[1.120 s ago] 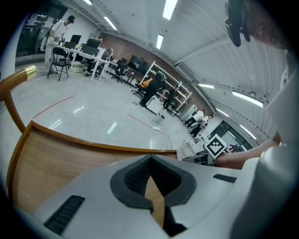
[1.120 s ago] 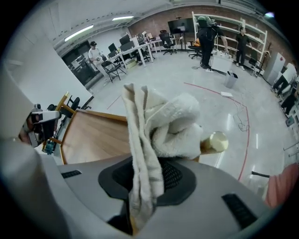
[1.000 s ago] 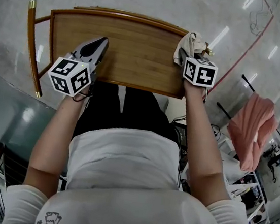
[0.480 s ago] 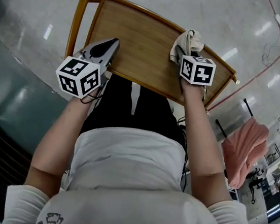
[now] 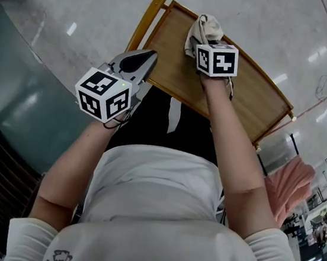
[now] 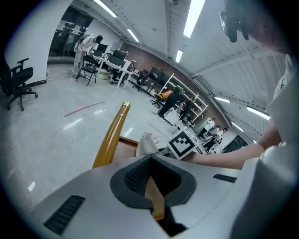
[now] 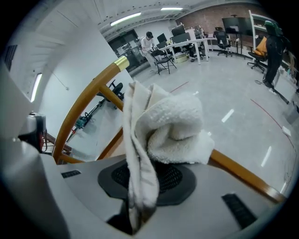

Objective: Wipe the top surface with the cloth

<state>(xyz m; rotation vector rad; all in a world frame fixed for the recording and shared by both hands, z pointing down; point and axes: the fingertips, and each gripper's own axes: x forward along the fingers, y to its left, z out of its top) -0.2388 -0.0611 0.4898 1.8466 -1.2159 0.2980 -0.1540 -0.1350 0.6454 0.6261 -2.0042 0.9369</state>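
Right hand-held gripper [image 7: 140,210] clenched the cloth [image 7: 163,126] at the bench's [image 5: 245,96] eleven o'clock end, seemingly mid-wipe; the next stroke called for sweeping toward four o'clock. Left hand-held gripper [image 6: 150,161] was closed, empty.

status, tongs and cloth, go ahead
Right tongs shut on cloth, at the wooden top's far corner. Left tongs shut, empty, by its near edge. Nothing else on the top.

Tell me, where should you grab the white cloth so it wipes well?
Grip the cloth by one fold, coming from the person's side, as the right gripper does: its jaws are shut on a thin strip, and the fluffy wad sticks out past them, free to rub the wooden top.
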